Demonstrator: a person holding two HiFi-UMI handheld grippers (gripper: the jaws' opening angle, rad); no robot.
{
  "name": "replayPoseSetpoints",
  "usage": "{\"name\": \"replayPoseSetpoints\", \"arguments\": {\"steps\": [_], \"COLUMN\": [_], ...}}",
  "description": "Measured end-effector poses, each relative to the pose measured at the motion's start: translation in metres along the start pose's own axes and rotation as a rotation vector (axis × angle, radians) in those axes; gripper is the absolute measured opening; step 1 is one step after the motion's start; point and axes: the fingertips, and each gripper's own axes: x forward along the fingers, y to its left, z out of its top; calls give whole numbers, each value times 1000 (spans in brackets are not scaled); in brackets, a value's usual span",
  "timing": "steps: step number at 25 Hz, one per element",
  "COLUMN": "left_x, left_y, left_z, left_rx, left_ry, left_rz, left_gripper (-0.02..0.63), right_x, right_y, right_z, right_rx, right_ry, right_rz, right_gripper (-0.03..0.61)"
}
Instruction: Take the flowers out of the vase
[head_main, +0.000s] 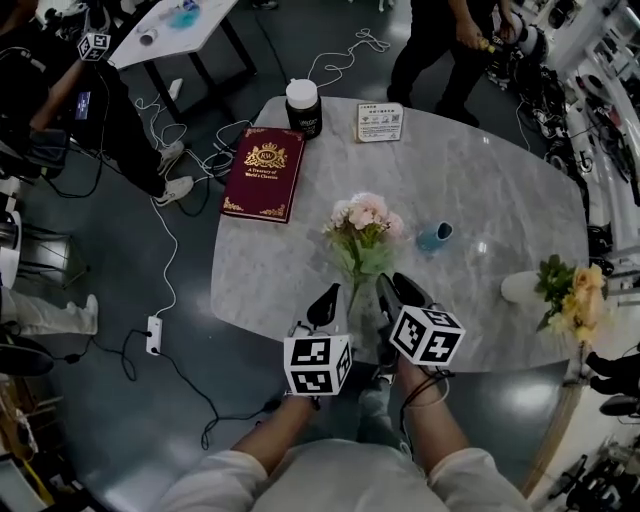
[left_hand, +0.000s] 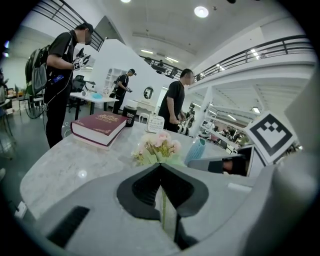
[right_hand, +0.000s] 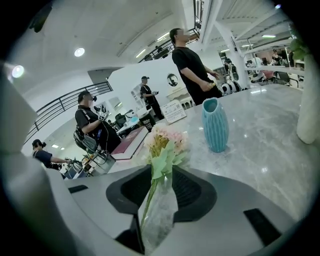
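Note:
A bunch of pink flowers (head_main: 365, 222) with green stems stands in a clear glass vase (head_main: 362, 318) near the front edge of the marble table (head_main: 480, 170). My left gripper (head_main: 325, 302) is shut on the thin green stem just above the vase rim; in the left gripper view its jaws (left_hand: 161, 167) meet on the stem below the blooms (left_hand: 160, 145). My right gripper (head_main: 400, 292) grips the vase from the right. The right gripper view shows the glass vase (right_hand: 159, 215) pressed between the jaws (right_hand: 161, 172), with the flowers (right_hand: 165, 142) rising above them.
A maroon book (head_main: 263, 172), a black jar with a white lid (head_main: 303, 105) and a small card sign (head_main: 380, 121) lie at the table's far side. A blue ribbed vase (head_main: 435, 236) stands right of the flowers. A white vase with yellow flowers (head_main: 572, 295) sits at the right edge. People stand around; cables cross the floor.

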Motion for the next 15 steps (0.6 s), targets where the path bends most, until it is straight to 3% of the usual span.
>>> {"name": "replayPoseSetpoints", "arguments": {"steps": [2,15], "left_x": [-7,-42], "left_y": [-10,-85], "left_z": [3,44], "left_rx": [6,33], "left_ry": [-9,-126], "left_rz": [-4,-42], "left_gripper": [8,8], "right_x": [-14,-103], "right_y": [-2,3], "right_z": [5,59], "right_rx": [1,-74], "right_ry": [-17,-193], "right_rz": [-13,37], "right_gripper": [92,26]}}
